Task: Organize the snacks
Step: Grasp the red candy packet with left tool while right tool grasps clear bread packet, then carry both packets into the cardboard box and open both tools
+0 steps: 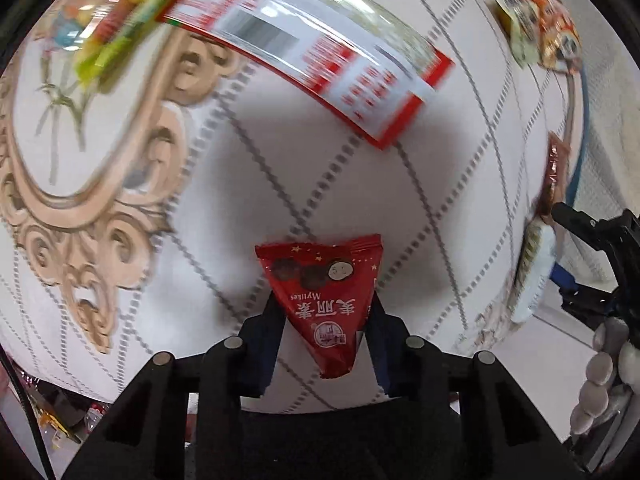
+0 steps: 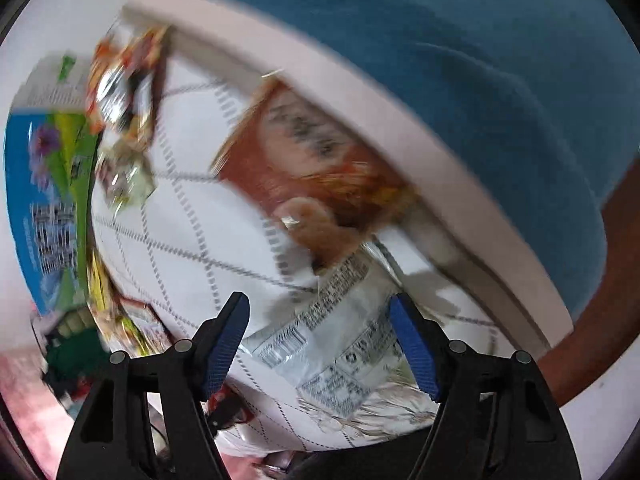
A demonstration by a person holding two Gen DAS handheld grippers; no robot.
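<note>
A red triangular snack packet (image 1: 324,300) lies on the white tablecloth (image 1: 248,184), and my left gripper (image 1: 326,320) is shut on its narrow end, one finger on each side. In the right wrist view a silver-white packet (image 2: 332,348) with printed text lies flat between the blue pads (image 2: 224,344) of my right gripper (image 2: 320,344). Those jaws stand apart, and the blur hides whether they touch it. My right gripper (image 1: 558,246) also shows at the right edge of the left wrist view, held by a hand (image 1: 604,372) beside that packet (image 1: 536,272).
A red-and-white box (image 1: 320,52) and a green candy bag (image 1: 116,12) lie farther back. Orange packets (image 1: 548,28) sit at the far right. A brown snack bag (image 2: 312,160) lies by the table's rim. A blue-and-green box (image 2: 52,184) is at the left, a blue cushion (image 2: 440,60) beyond the edge.
</note>
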